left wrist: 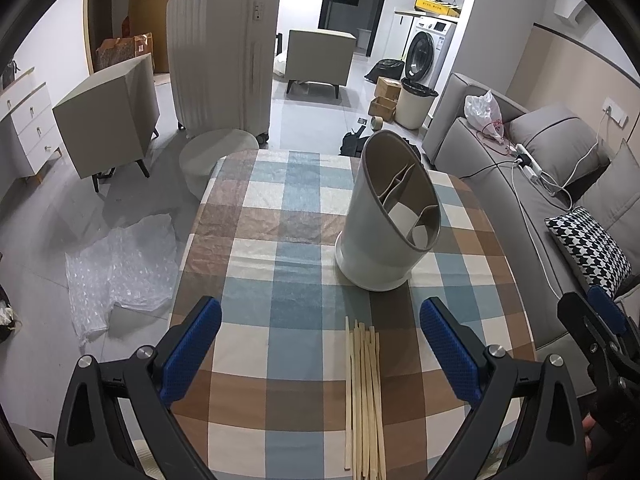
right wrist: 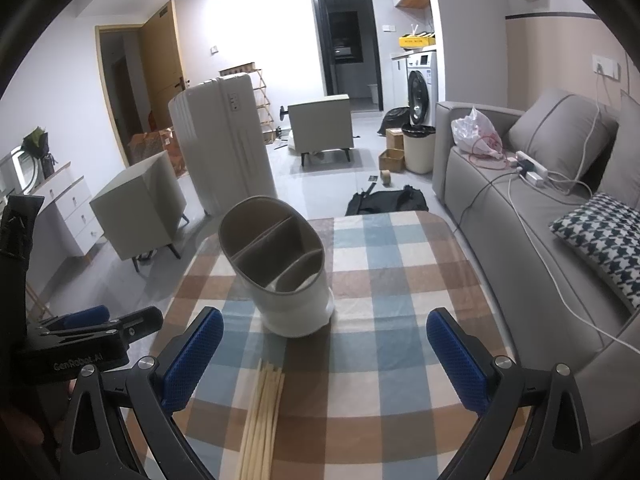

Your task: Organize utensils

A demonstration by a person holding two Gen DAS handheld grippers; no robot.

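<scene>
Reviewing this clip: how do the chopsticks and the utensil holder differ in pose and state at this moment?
The chopsticks lie flat in a loose bundle near the table's front edge; the utensil holder stands upright farther back. The chopsticks are thin, pale wood; the holder is a wide white tub with brown dividers, and no utensils show in it. Both rest on the checked tablecloth, ungripped.

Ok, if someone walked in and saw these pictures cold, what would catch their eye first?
Probably the white utensil holder standing on the checked tablecloth, its divided compartments empty. Next, the bundle of chopsticks lying on the cloth nearer the cameras, apart from the holder. Both blue-padded claws, left claw and right claw, are open and hold nothing.
</scene>
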